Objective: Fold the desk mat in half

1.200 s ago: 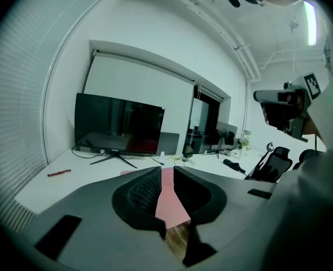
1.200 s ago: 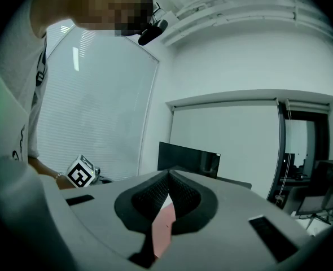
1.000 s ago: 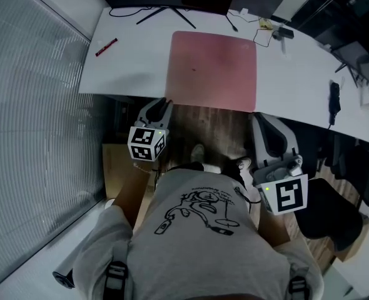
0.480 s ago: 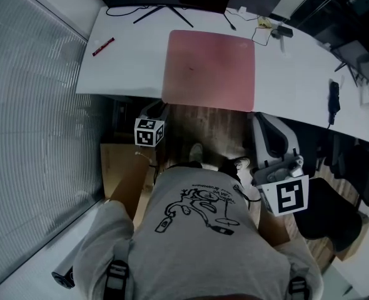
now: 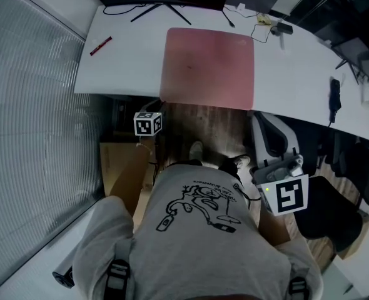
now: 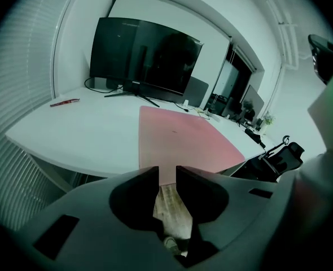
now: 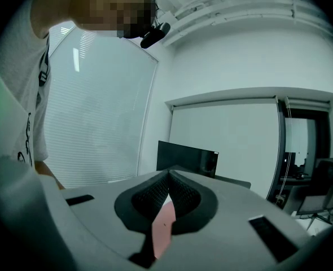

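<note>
A pink desk mat (image 5: pixel 209 67) lies flat and unfolded on the white desk (image 5: pixel 128 61), its near edge along the desk's front edge. My left gripper (image 5: pixel 158 110) hangs low just in front of the mat's near-left corner, short of it. In the left gripper view the mat (image 6: pixel 183 137) shows beyond the left gripper (image 6: pixel 167 171), whose jaws have just been opening and hold nothing. My right gripper (image 5: pixel 266 127) stays by the person's right side, off the desk. In the right gripper view its tips (image 7: pixel 169 171) meet, shut on nothing.
A monitor on a splayed stand (image 5: pixel 162 11) stands at the desk's back. A red pen (image 5: pixel 101 45) lies far left; cables and a small device (image 5: pixel 278 30) lie back right, and a black object (image 5: pixel 334 99) farther right. Window blinds run along the left. A black chair (image 5: pixel 331 211) stands at right.
My left gripper has sunk away from the head camera and drawn nearer the desk's front edge by the mat's corner. The right gripper has not moved. The mat lies as before.
</note>
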The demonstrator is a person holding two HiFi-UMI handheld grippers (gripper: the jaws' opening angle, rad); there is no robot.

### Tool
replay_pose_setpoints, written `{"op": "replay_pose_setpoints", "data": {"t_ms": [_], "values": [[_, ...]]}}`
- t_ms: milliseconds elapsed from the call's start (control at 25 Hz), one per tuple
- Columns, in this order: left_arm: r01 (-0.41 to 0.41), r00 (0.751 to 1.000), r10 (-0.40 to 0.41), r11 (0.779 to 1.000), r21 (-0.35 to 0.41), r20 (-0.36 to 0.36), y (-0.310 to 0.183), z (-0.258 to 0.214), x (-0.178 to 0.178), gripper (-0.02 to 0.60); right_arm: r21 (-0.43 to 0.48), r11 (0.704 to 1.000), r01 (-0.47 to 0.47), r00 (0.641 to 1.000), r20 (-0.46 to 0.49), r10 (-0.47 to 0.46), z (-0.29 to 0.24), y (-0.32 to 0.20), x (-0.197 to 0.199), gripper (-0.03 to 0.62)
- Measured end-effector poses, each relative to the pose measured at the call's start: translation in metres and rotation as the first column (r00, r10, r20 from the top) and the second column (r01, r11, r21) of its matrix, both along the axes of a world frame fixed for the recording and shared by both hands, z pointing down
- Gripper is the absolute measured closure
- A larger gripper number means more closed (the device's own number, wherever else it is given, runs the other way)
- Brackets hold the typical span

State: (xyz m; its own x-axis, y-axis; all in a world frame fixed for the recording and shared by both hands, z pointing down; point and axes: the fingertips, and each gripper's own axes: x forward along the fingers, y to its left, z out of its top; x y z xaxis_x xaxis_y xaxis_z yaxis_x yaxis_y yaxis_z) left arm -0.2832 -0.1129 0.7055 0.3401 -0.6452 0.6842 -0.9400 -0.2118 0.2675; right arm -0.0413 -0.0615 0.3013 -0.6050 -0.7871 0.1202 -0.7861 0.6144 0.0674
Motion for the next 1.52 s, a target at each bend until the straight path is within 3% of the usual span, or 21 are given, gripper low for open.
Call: {"op": "replay_pose_setpoints", "data": {"t_ms": [480,840,1080,1280,1520], "values": [[0.085,0.988,-0.101,0.987,-0.14,-0.116,-0.01,0.047,-0.007,0.441,-0.01,1.0,-0.009,1.0,-0.007,0.008,0.004,-0.003,0.006,0.588],[0.167,0.922,-0.226,0.965,-0.203,-0.314,-0.019,0.064,-0.008,0.41,-0.012,1.0,-0.009,1.0,-0.008,0.008,0.004,0.001,0.009,0.588],[0.169,0.926,-0.229,0.962,-0.214,-0.3,-0.02,0.068,-0.009,0.414,-0.013,1.0,-0.016,1.0,-0.007,0.016,0.005,0.003,0.011,0.588],[0.188,0.909,-0.26,0.953,-0.237,-0.326,-0.023,0.074,-0.008,0.407,-0.016,1.0,-0.026,1.0,-0.01,0.026,0.006,0.004,0.014,0.588],[0.204,0.918,-0.262,0.956,-0.212,-0.297,-0.024,0.069,-0.009,0.499,-0.015,0.999,-0.038,0.999,-0.007,0.038,0.006,0.003,0.019,0.588]]}}
